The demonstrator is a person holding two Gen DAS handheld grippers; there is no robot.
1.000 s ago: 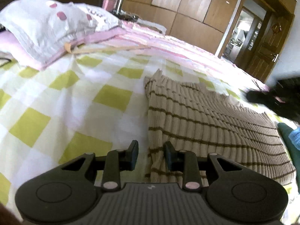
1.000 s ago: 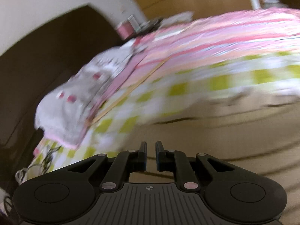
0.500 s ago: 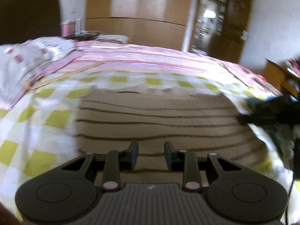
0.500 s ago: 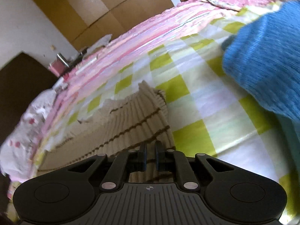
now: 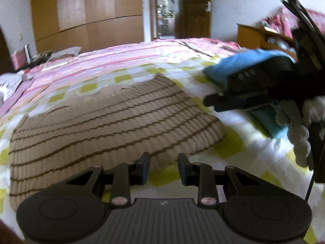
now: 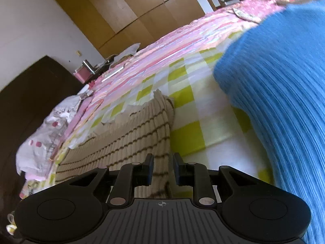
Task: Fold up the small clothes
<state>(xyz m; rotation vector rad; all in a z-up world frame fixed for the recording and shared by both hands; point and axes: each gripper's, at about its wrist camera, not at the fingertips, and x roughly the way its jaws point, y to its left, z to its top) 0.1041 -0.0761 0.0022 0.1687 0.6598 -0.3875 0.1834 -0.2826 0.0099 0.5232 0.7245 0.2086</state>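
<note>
A tan ribbed garment with thin brown stripes lies folded flat on the bed. My left gripper hovers over its near right corner, jaws apart with nothing between them. In the right wrist view the same garment fills the lower left, and my right gripper sits above its right edge; its jaws are opening and nothing is pinched between them. A blue knit garment lies close on the right. The right gripper's body shows dark at the right of the left wrist view.
The bed has a yellow-and-white checked sheet and a pink striped cover beyond. A pillow lies at the head. Wooden wardrobes and an open doorway stand behind; a wooden cabinet is at the right.
The left gripper swung right along the tan garment to its right corner. The right gripper slid to the garment's right edge near the blue knit, and its jaws parted.
</note>
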